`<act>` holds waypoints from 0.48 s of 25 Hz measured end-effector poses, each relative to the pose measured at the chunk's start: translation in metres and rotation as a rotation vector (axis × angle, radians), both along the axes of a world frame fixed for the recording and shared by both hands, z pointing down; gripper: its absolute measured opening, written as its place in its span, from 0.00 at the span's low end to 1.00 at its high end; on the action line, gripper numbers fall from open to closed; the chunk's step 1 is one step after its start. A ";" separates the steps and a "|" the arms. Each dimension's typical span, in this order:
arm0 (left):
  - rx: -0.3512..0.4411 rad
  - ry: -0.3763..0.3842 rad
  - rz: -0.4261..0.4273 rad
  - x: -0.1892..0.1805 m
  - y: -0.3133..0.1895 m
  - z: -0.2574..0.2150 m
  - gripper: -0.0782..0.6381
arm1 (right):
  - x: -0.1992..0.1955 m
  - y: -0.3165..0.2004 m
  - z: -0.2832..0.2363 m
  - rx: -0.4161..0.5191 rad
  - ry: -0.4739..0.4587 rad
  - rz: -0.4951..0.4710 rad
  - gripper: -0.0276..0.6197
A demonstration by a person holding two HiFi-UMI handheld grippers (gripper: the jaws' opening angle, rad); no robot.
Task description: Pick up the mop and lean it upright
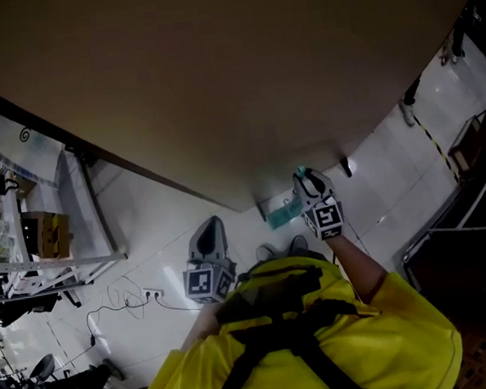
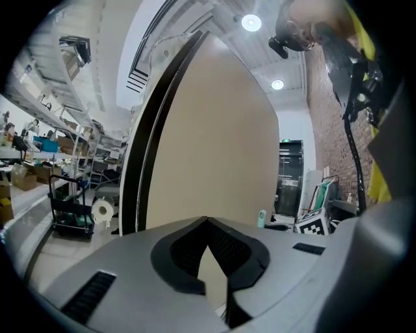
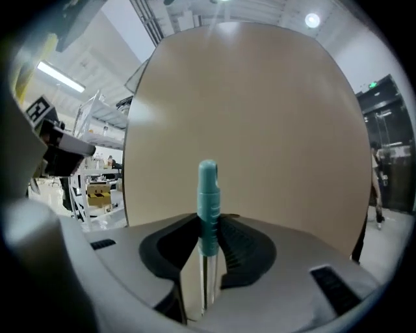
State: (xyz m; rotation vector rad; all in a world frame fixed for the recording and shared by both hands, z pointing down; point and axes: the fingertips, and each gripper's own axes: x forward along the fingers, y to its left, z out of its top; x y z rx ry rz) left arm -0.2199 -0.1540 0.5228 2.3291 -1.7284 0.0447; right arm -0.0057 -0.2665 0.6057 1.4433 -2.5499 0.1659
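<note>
White floor tiles [image 1: 185, 212] run along the foot of a tall tan panel [image 1: 215, 81] that fills the upper part of your head view. Your left hand-held gripper [image 1: 214, 224] points at the panel's foot, just short of it. Your right hand-held gripper [image 1: 308, 183] is close against the panel, with the teal top of the mop [image 1: 300, 173] showing at its tips. A pale teal shape [image 1: 279, 216] lies on the floor at the panel's foot, but you cannot tell from here whether it belongs to the mop. A shelving rack [image 1: 25, 244] stands well away from the panel, and a power strip [image 1: 152, 294] lies on the tiles between you and it. In the left gripper view, the same panel rises straight ahead. Your left hand-held gripper's dark pads meet at their tips with nothing caught between them. A cart [image 2: 71, 214] with a paper roll stands beside the panel's dark edge, and a brick wall [image 2: 322, 97] runs along the panel's other side. In the right gripper view, the panel fills the background. Your right hand-held gripper is closed on the mop's handle. The ribbed pads press the teal grip from both sides, and the handle stands upright in front of the panel, with its bare metal shaft running down below the pads.
</note>
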 end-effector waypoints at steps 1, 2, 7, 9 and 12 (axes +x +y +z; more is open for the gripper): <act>-0.006 -0.003 0.004 0.001 0.001 0.005 0.11 | -0.003 -0.005 0.010 -0.014 0.013 -0.004 0.20; -0.010 -0.002 0.002 0.001 0.001 0.009 0.11 | -0.006 -0.011 0.021 -0.027 0.024 -0.006 0.20; -0.052 -0.005 -0.006 0.002 -0.004 0.024 0.11 | -0.013 -0.038 0.062 -0.086 0.055 0.016 0.20; -0.045 0.001 -0.008 0.002 -0.007 0.024 0.11 | -0.016 -0.047 0.067 -0.089 0.058 0.023 0.20; -0.048 0.005 -0.002 0.005 -0.012 0.025 0.11 | -0.024 -0.064 0.071 -0.096 0.081 0.021 0.21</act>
